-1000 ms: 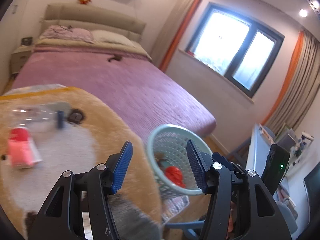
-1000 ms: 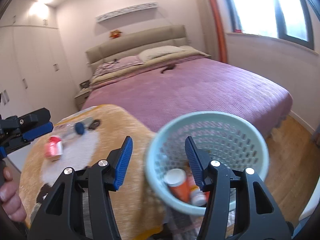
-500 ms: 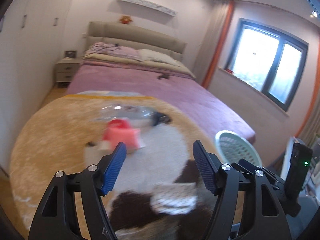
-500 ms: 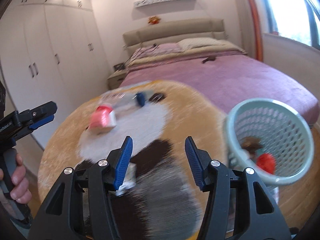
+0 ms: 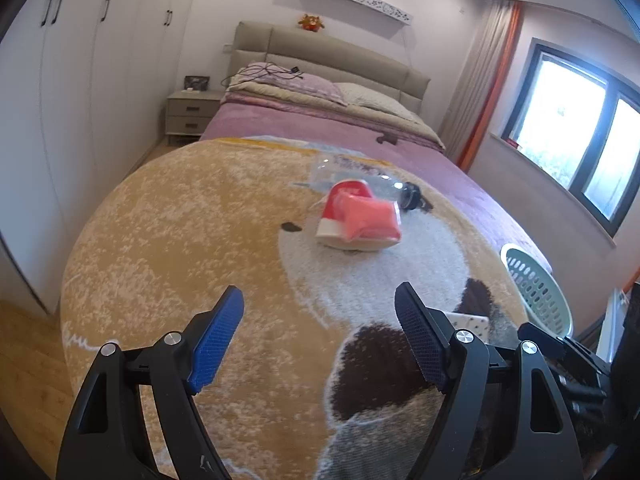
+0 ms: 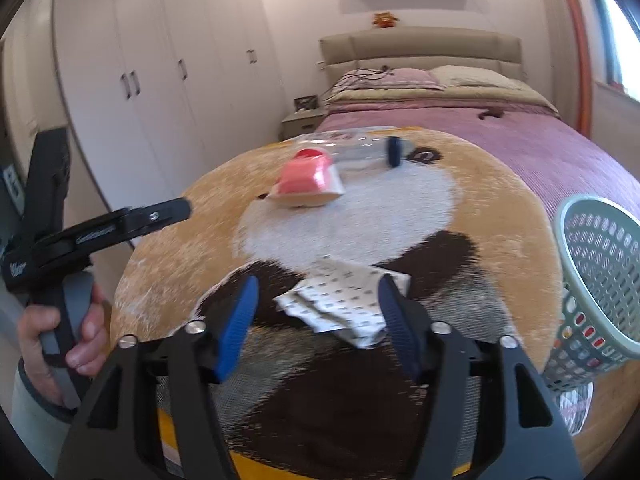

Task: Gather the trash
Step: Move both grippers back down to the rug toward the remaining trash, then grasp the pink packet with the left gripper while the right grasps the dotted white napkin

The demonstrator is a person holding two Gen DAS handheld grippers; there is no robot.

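A round brown and white rug [image 5: 168, 232] carries the trash. A red and white packet [image 5: 358, 220] lies near its far side, with a clear plastic bottle [image 5: 352, 168] with a dark blue cap just behind it. A crumpled white dotted wrapper [image 6: 344, 300] lies right in front of my right gripper [image 6: 316, 308], which is open and empty. My left gripper [image 5: 320, 340] is open and empty, short of the packet. It shows from the side in the right wrist view [image 6: 120, 224]. The pale green mesh basket [image 6: 600, 280] stands at the rug's right edge [image 5: 536, 288].
A bed with a purple cover [image 5: 320, 128] lies beyond the rug. White wardrobes [image 5: 80, 80] line the left wall, with a nightstand [image 5: 192, 116] beside the bed. A window [image 5: 580, 128] is on the right. Wooden floor [image 5: 24, 352] shows at the left.
Both grippers have swung left, away from the basket and toward the trash on the rug. The left now faces the red packet; the right has closed in on the dotted wrapper.
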